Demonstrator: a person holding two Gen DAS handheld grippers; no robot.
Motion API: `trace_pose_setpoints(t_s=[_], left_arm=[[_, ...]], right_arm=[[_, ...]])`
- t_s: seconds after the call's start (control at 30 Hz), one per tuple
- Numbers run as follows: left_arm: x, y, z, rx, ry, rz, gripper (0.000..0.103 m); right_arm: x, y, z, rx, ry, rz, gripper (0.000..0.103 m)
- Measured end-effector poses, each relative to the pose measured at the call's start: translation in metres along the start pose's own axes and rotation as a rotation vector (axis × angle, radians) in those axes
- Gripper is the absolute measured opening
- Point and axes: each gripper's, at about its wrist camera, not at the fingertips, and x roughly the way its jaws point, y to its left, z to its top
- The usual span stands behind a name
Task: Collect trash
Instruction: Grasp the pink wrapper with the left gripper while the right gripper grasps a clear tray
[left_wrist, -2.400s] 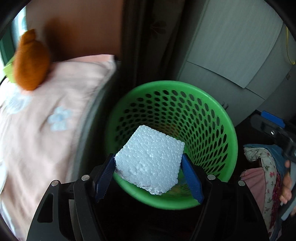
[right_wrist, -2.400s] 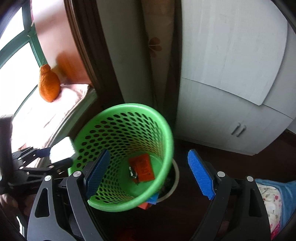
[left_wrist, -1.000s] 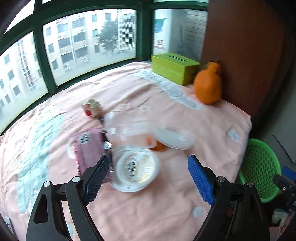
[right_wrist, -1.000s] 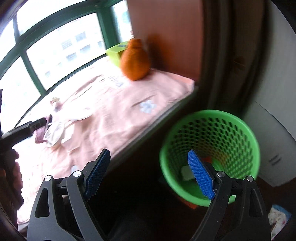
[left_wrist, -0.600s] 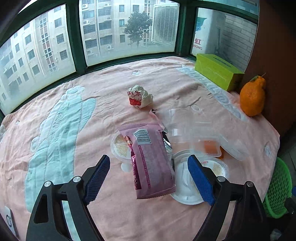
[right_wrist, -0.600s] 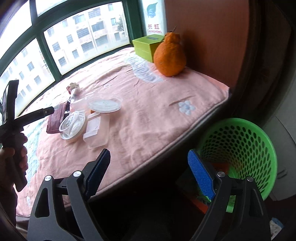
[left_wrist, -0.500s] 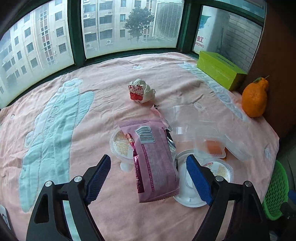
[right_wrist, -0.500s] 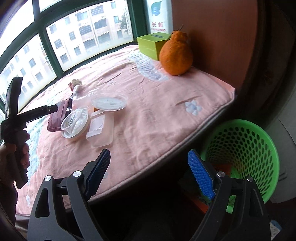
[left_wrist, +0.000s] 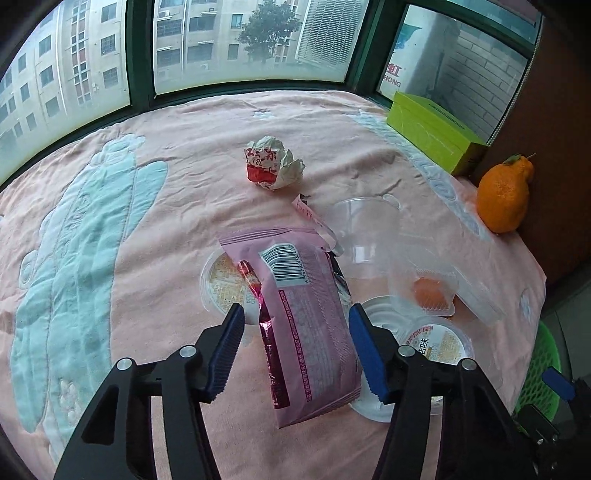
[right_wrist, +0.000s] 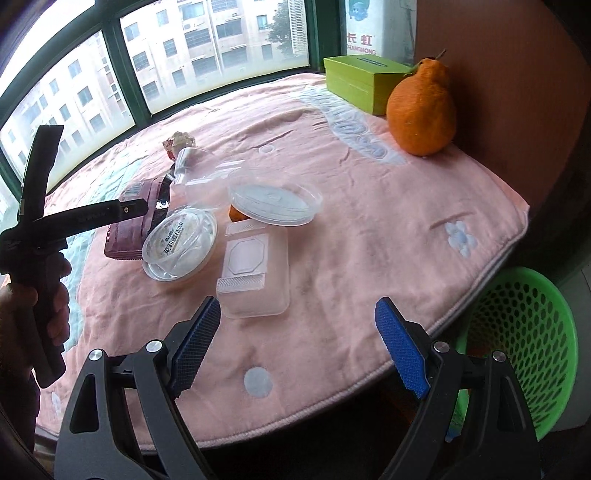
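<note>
The left claw (left_wrist: 295, 347) tilts steeply down, its jaws just closing around the pink wrapper (left_wrist: 306, 332) between them, pads not yet pressing. The right claw (right_wrist: 301, 347), spread wide and empty, hovers just before the clear tray (right_wrist: 255, 273).

Pink quilted bedspread (left_wrist: 177, 177) under the window. Around the pink snack packet (left_wrist: 306, 325): crumpled red-and-white wrapper (left_wrist: 271, 168) beyond, clear plastic containers (right_wrist: 255, 273) and round lids (right_wrist: 273, 199) beside, orange citrus fruit (right_wrist: 421, 110) and green box (right_wrist: 364, 83) farther off.
</note>
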Motion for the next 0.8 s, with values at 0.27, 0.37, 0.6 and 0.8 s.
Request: trace_pose_setpoints(t_s=[0.27, 0.37, 0.6, 0.8], left_arm=[[-0.001, 0.003, 0.001, 0.009, -0.005, -0.021, 0.031], [-0.002, 0.005, 0.001, 0.001, -0.010, -0.034, 0.027], [-0.012, 0.005, -0.001, 0.004, -0.032, -0.056, 0.020], [-0.025, 0.003, -0.004, 0.018, -0.051, -0.076, 0.013]], right_arm=[[0.033, 0.020, 0.010, -0.031, 0.045, 0.012, 0.082], [0.044, 0.027, 0.013, -0.048, 0.056, 0.003, 0.080], [0.062, 0.033, 0.018, -0.051, 0.075, -0.014, 0.069], [0.070, 0.035, 0.016, -0.060, 0.083, -0.028, 0.059]])
